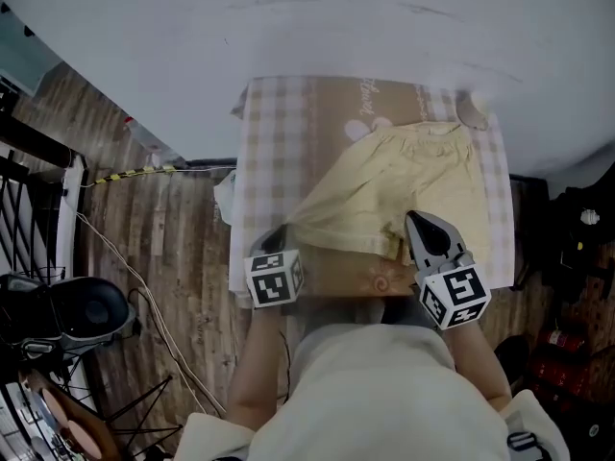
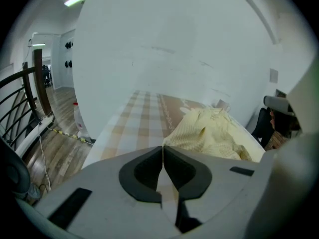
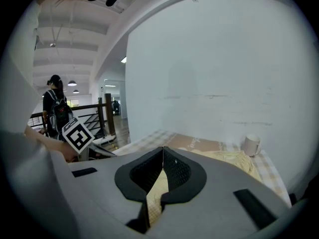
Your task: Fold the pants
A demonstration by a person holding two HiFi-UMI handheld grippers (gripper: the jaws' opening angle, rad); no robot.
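Note:
Pale yellow pants [image 1: 404,185] lie spread on a small table under a checked cloth [image 1: 269,142], their near hem toward me. My left gripper [image 1: 280,236] is at the hem's near left corner, jaws closed on the fabric edge; in the left gripper view the pants [image 2: 214,136] rise straight from the meeting tips of that gripper [image 2: 163,147]. My right gripper [image 1: 415,221] sits on the near right hem, shut, with yellow cloth showing between its jaws [image 3: 163,148]. The rest of the pants [image 3: 224,157] stretches toward the wall.
A white mug [image 1: 472,111] stands at the table's far right corner, close to the waistband. A white wall backs the table. Wooden floor with cables [image 1: 144,286], a black railing and dark equipment [image 1: 77,310] lie to the left. A person with a backpack [image 3: 54,108] stands far off.

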